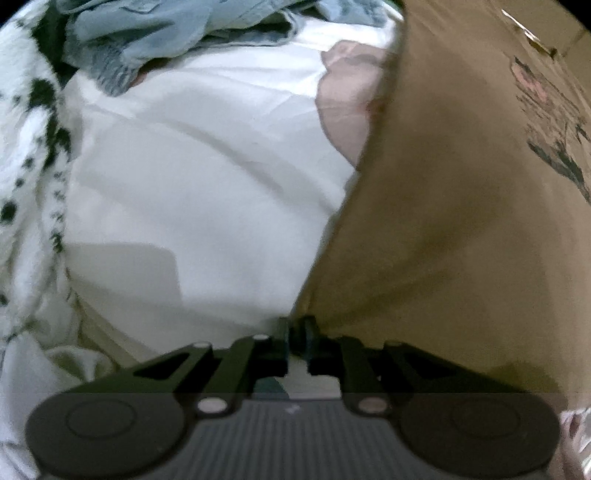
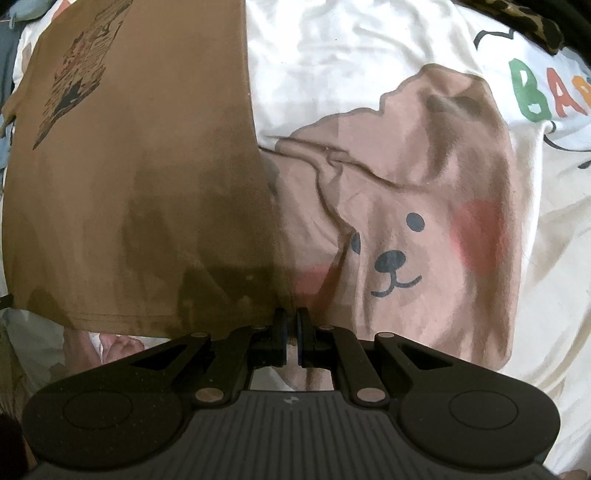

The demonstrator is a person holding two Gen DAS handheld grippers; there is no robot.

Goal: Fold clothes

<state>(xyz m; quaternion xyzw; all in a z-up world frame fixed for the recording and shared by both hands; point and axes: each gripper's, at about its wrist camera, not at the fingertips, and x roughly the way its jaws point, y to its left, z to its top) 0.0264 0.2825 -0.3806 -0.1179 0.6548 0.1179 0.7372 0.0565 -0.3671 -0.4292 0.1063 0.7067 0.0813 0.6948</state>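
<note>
Left wrist view shows the left gripper (image 1: 295,334) with its jaws almost together, pinching the edge of a brown T-shirt (image 1: 461,206) at the lower middle of the frame. The shirt fills the right half of this picture, and its dark print (image 1: 554,122) is at the upper right. At its left lies a white sheet (image 1: 203,166). A blue-grey garment (image 1: 155,33) is bunched at the top, and a white cloth with black spots (image 1: 33,155) runs down the left edge.

Right wrist view shows the right gripper (image 2: 291,325), jaws also nearly closed, nipping the lower right corner of the same brown T-shirt (image 2: 140,177). The shirt covers the left half of the frame and its hem (image 2: 122,318) runs along the lower left. Beside it, at the right, a pink bear face (image 2: 406,229) is printed on the white bedding, with coloured letters (image 2: 535,92) at the upper right.

The shirt seems thin, light and very soft. I judge it will sag and wrinkle between the two grips, so it needs gentle tension. Good places to hold are the hem corners and the side edges, not the middle. The fabric is not fragile, but it may slip from a small pinch.
</note>
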